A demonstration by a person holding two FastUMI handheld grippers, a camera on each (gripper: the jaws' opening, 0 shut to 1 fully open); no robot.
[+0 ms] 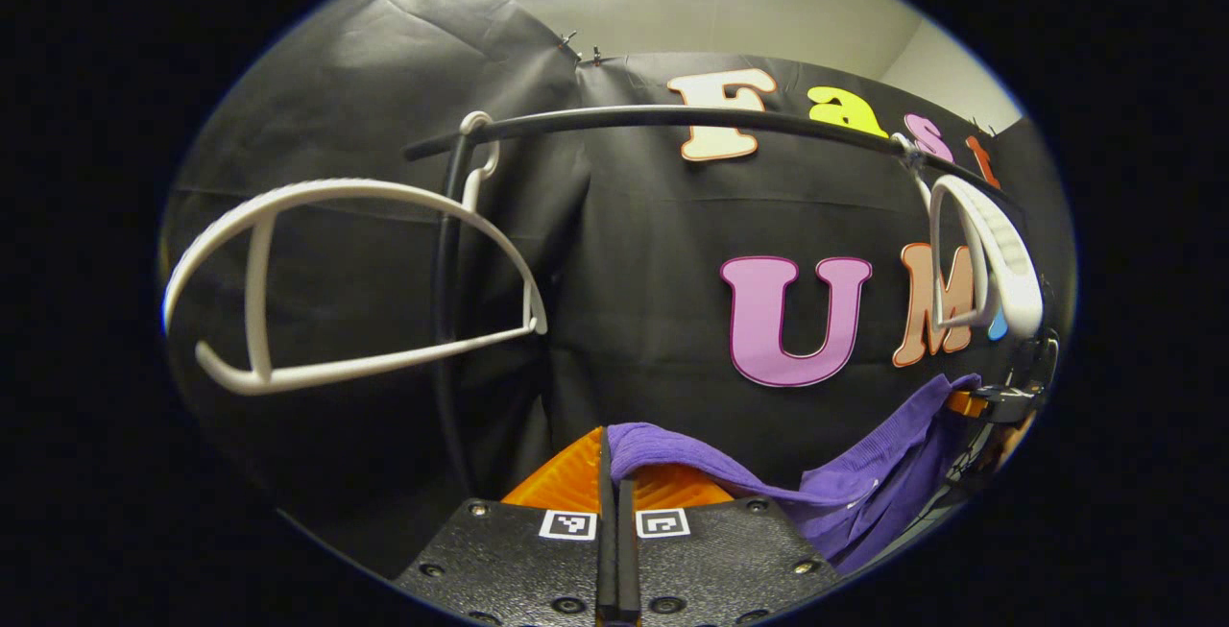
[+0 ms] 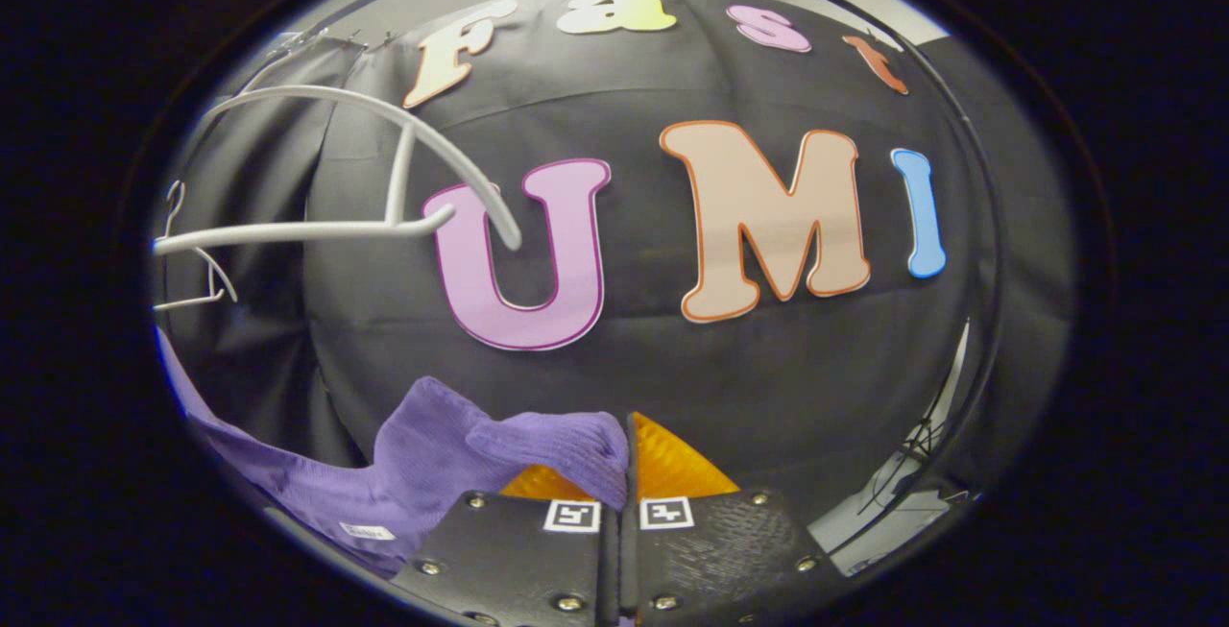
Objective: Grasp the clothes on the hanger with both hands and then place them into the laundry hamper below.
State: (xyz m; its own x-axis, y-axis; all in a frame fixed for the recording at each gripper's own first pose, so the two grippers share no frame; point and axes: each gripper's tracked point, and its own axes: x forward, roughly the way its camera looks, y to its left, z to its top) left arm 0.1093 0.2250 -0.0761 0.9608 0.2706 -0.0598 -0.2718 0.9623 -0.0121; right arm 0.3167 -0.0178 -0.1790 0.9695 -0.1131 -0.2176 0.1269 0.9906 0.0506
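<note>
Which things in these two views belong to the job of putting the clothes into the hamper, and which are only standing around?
Part of the job:
- purple knitted garment, off the hangers, stretched between both grippers
- left gripper, shut on the garment
- right gripper, shut on the garment

Only standing around:
- bare white plastic hanger on the rail
- second white plastic hanger
- black metal rail

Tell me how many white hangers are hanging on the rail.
2. One empty hanger hangs at the rail's left end, the other hanger near its right end, above the purple garment. More could be hidden.
</note>
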